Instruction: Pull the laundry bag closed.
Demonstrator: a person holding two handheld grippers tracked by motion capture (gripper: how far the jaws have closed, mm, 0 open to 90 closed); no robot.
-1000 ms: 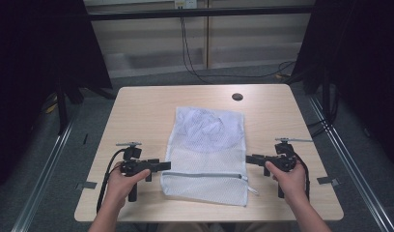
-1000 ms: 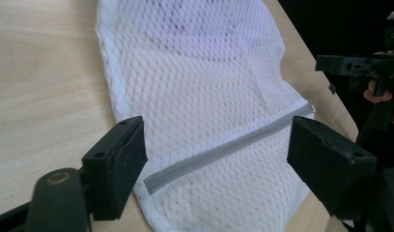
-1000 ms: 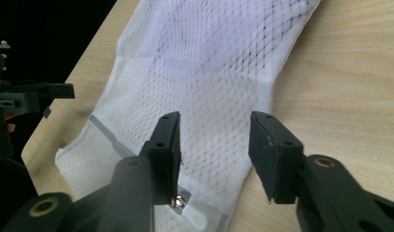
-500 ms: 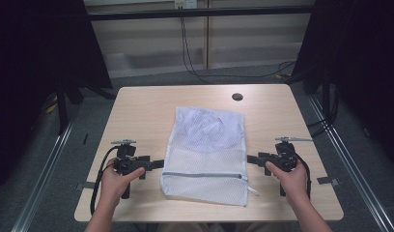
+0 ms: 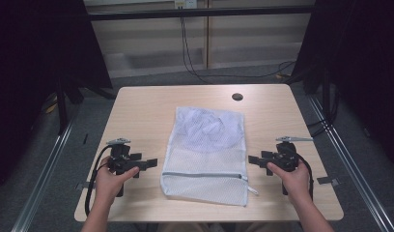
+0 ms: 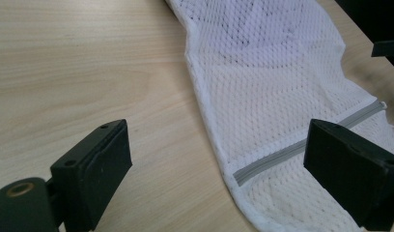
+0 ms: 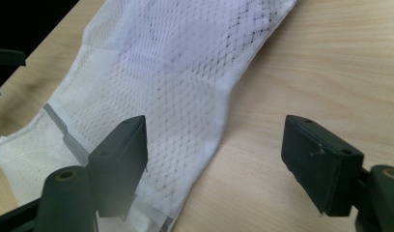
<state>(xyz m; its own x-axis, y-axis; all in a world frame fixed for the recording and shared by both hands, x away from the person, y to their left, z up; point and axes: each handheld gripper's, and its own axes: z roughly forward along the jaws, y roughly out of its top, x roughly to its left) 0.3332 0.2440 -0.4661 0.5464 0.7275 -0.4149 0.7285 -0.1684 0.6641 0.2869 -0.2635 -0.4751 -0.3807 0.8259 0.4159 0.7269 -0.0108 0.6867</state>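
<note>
A white mesh laundry bag lies flat on the middle of the wooden table, with a pale cloth inside its far half and a grey zipper near its front end. My left gripper sits just left of the bag, level and pointing at its edge. Its jaws have just been opening and now stand open, nothing pressed between them; the bag and its zipper lie just ahead. My right gripper is at the bag's right edge; its jaws have also just been opening and stand open over that edge.
A dark round hole sits in the table near its far edge. Cables hang behind the table. Metal rails run along the floor on both sides. Bare wood lies left and right of the bag.
My left gripper has drawn back to the left, off the bag's edge. The right hand has kept its place. The bag lies as before.
</note>
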